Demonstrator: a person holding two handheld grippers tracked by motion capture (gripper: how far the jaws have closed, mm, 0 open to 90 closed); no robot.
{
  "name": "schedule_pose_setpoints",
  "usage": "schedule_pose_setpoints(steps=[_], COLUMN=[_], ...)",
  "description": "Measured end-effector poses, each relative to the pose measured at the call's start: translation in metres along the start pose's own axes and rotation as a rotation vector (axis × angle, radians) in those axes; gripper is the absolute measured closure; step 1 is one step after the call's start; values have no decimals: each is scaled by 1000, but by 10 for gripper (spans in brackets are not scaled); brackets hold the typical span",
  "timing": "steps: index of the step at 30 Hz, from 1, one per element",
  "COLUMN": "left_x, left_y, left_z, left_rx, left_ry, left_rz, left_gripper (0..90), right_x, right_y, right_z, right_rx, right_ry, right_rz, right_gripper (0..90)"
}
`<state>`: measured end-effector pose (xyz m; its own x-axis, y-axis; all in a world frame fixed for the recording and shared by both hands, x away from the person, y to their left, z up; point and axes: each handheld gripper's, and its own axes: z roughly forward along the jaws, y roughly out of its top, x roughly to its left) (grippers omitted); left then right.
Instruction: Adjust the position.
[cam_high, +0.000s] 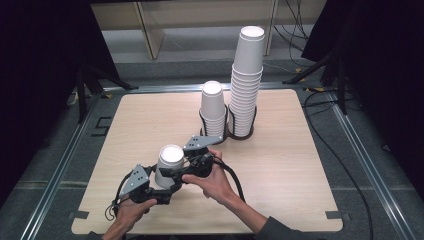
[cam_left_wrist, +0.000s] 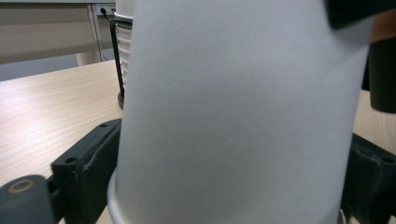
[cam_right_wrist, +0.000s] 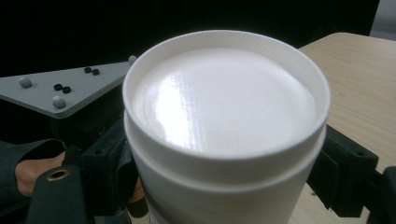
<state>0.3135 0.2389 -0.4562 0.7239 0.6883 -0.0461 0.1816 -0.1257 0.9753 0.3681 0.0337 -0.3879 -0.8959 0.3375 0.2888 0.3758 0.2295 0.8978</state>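
A white paper cup (cam_high: 170, 161) stands upside down near the front left of the wooden table (cam_high: 285, 175). My left gripper (cam_high: 169, 189) comes in from the front left, and in the left gripper view its jaws press both sides of the cup (cam_left_wrist: 233, 116) near its rim; the left gripper (cam_left_wrist: 229, 186) is shut on it. My right gripper (cam_high: 175, 174) reaches in from the right, higher on the cup. In the right gripper view a second cup edge shows just under the top cup (cam_right_wrist: 224, 102). The right gripper (cam_right_wrist: 224, 182) is closed against it.
Two stacks of upside-down cups stand in black wire holders behind: a short stack (cam_high: 213, 107) and a tall stack (cam_high: 246, 80) to its right. Black stands and cables flank the table. The left gripper's grey plate (cam_right_wrist: 60, 88) shows beside the cup.
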Motion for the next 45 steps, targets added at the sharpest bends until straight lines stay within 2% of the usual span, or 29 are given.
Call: schedule_pose_setpoints(steps=[1,2,3,4,9,10,11,13,14,16,18,19,20,21,22,25,28,29,30,40,45], left_x=[0,0,0,0,-1,-2,-3,-3,-3,-4,-5,-6,-6,-7,-7,-8,-8,-9,-9,-13,-13], left_y=[1,0,1,1,1,2,2,2,2,1,0,0,0,-1,-1,-1,0,0,0,-1,-1], left_z=[0,1,0,0,2,0,0,2,2,3,4,5,5,7,6,6,6,6,6,7,7], left_rx=[5,-1,9,16,19,43,55,61,91,94,124,154,154,148,171,193,201,199,197,232,235], left_ry=[1,-1,0,3,-6,6,5,-7,-4,-11,-15,-19,-19,-25,-18,-20,-22,-24,-23,-38,-48], left_rz=[13,12,15,35,68,83,87,101,115,111,126,139,139,134,149,162,170,167,165,223,220], left_gripper=[100,105,110,117,125,127,130,131,133,133,135,135,135,136,136,137,137,137,138,139,139], right_x=[0,0,-2,-2,-3,-4,-4,-4,-4,-5,-6,-7,-7,-8,-8,-8,-8,-8,-9,-12,-14], right_y=[1,1,2,4,10,13,17,20,23,23,24,24,24,23,23,21,21,20,19,14,12], right_z=[-2,-1,-1,-3,-10,-13,-18,-21,-27,-28,-33,-34,-34,-35,-35,-34,-32,-32,-31,-25,-24], right_rx=[16,8,13,34,40,39,53,64,96,103,144,158,158,181,181,220,234,245,255,303,329], right_ry=[-13,5,5,7,34,25,42,42,47,46,44,42,42,35,35,29,30,31,34,59,66], right_rz=[-1,-1,-21,-20,-26,-47,-54,-61,-67,-76,-94,-97,-97,-108,-108,-134,-136,-124,-136,-119,-111], right_gripper=[192,189,187,176,159,159,157,157,157,157,159,160,160,161,161,162,160,160,159,167,194])
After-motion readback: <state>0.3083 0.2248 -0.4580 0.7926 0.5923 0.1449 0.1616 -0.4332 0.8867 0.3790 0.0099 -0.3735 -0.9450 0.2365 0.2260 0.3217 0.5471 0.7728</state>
